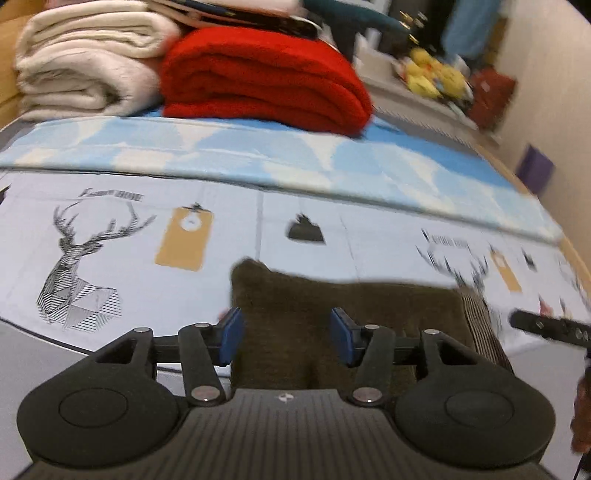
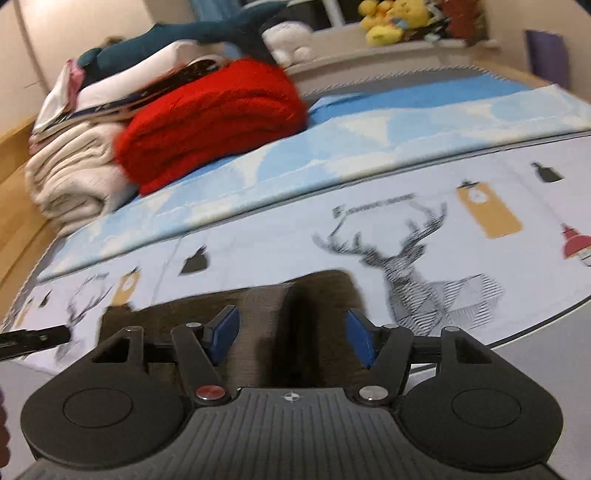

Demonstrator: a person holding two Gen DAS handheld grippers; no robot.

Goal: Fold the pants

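The dark olive-brown pants [image 1: 351, 306] lie folded flat on the bed, right in front of both grippers, with a ribbed band [image 1: 480, 325] at their right end. My left gripper [image 1: 287, 338] is open, its blue pads apart just above the pants' left part. My right gripper [image 2: 291, 338] is open too, over the pants [image 2: 258, 306] near their right end. Neither holds cloth. The right gripper's finger shows as a black bar in the left wrist view [image 1: 546, 328]; the left one shows in the right wrist view [image 2: 33, 338].
The bed has a pale sheet with deer prints [image 1: 74, 258] and a blue-white blanket [image 1: 295, 155] behind. A folded red blanket [image 1: 266, 77] and cream blanket [image 1: 81, 62] sit at the back left. Yellow plush toys [image 2: 388, 18] stand on a shelf.
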